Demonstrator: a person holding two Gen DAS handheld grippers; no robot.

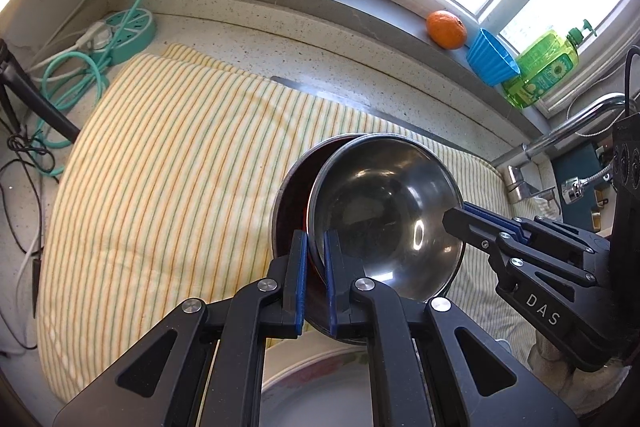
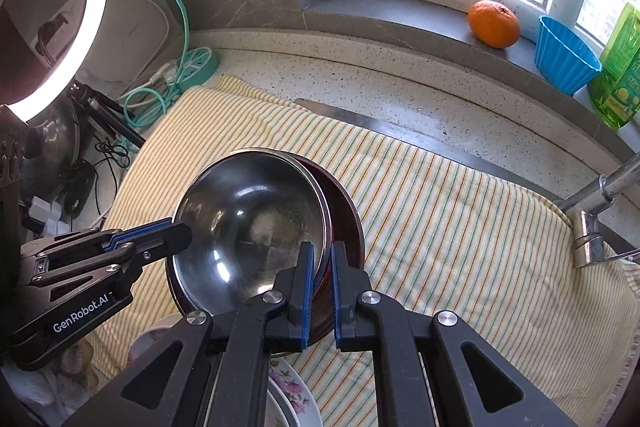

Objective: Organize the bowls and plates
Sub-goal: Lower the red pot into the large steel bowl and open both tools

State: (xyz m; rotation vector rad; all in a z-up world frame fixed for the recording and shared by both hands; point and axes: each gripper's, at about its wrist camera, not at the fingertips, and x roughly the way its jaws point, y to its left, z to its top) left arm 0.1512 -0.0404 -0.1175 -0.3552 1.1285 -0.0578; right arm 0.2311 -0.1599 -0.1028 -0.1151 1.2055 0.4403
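1. We hold a nested pair of bowls between us: a steel bowl (image 1: 384,211) sits inside a dark reddish bowl (image 1: 290,211), and the two are carried above the striped towel (image 1: 160,167) that covers the worktop (image 1: 320,39).

2. Our left gripper (image 1: 315,283) is clamped on the near rim of the pair; its blue pads pinch both rims together, with the steel wall on the inner side and the dark bowl on the outer side.

3. Our right gripper (image 2: 321,287) is likewise closed on the rim at the other side, and each gripper shows in the other's view gripping the edge of the steel bowl.

4. We judge the stacking of these two bowls as done, since one already rests inside the other, though slightly off centre, so that a crescent of the dark bowl shows beside the steel one.

5. The stack tilts towards the cameras and does not seem to touch the towel; we cannot tell how near the cloth it is.

6. Below our grippers a flowered plate (image 2: 288,399) lies at the near edge, seemingly with another plate under it. It still has to be dealt with, if it belongs to the task.

7. What is left, as we judge it: set the bowl stack down on the towel, let go on both sides, and then sort the plates near us.

8. The orange (image 2: 494,23), the blue cup (image 2: 564,59) and the soap bottle (image 2: 620,75) on the windowsill play no part.
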